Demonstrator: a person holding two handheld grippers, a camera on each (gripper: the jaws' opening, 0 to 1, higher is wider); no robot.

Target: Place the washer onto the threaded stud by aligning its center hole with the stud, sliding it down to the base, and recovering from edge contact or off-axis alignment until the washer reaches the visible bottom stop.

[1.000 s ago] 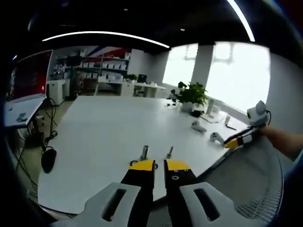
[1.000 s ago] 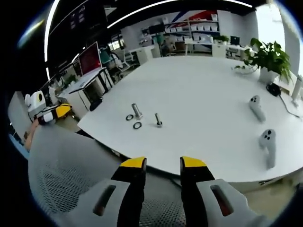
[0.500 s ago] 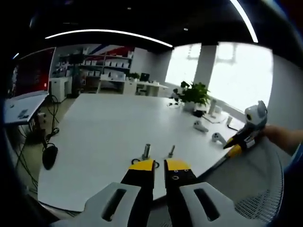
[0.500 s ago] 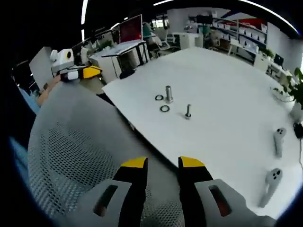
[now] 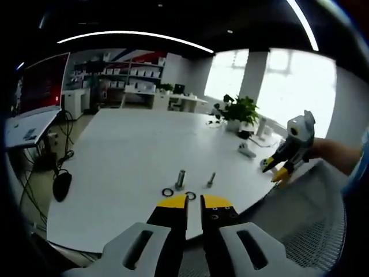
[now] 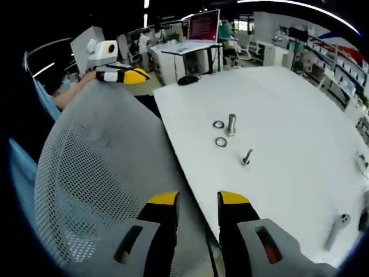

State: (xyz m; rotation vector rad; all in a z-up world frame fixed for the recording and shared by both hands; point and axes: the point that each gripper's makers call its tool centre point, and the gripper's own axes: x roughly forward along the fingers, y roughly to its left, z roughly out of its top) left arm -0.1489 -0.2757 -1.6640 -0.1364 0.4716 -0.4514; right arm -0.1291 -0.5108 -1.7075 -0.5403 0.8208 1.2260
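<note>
On the white table point(image 5: 127, 150) a thick threaded stud point(image 5: 181, 179) stands upright, with a thinner stud point(image 5: 211, 179) to its right. One dark washer point(image 5: 167, 192) lies flat left of the thick stud; a second washer point(image 5: 190, 195) peeks out past my left jaw tip. My left gripper point(image 5: 194, 201) hovers short of them, its jaws a thin slit apart and holding nothing. In the right gripper view the thick stud point(image 6: 231, 124), both washers point(image 6: 218, 124) point(image 6: 221, 142) and the thin stud point(image 6: 247, 157) sit well ahead. My right gripper point(image 6: 199, 199) is open and empty over a chair back.
A grey mesh chair back point(image 6: 98, 190) stands between the grippers and the table edge. The left gripper point(image 6: 124, 75) shows at upper left, the right gripper point(image 5: 277, 167) at the right. White controllers point(image 6: 334, 231) point(image 5: 245, 151) and a potted plant point(image 5: 242, 111) lie farther out.
Both cameras have moved. The right gripper view has swung over the chair back, with the table now on its right. In the left gripper view both washers have come into sight. The parts have not moved.
</note>
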